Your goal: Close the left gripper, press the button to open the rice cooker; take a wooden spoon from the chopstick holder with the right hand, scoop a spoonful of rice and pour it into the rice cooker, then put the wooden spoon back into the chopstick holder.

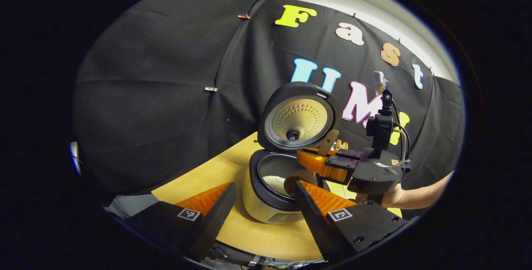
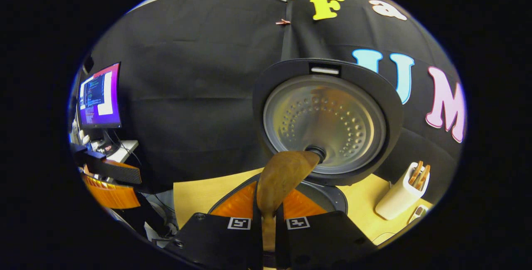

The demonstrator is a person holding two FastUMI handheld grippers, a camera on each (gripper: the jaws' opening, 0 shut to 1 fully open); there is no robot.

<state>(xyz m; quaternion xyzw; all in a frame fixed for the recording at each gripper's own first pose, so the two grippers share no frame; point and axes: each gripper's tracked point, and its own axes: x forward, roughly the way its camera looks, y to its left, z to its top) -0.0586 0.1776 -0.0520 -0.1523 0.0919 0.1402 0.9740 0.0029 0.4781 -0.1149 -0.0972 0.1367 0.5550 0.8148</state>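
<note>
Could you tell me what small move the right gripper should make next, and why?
Probably lift the wooden spoon clear and carry it toward the chopstick holder. The rice cooker stands open with white rice inside, the spoon's bowl hangs over its pot with no rice visible on it, and the right gripper is clamped on the handle.

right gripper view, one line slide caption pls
Right tool holds the wooden spoon over the open rice cooker.

No readable text, labels or numbers
</note>
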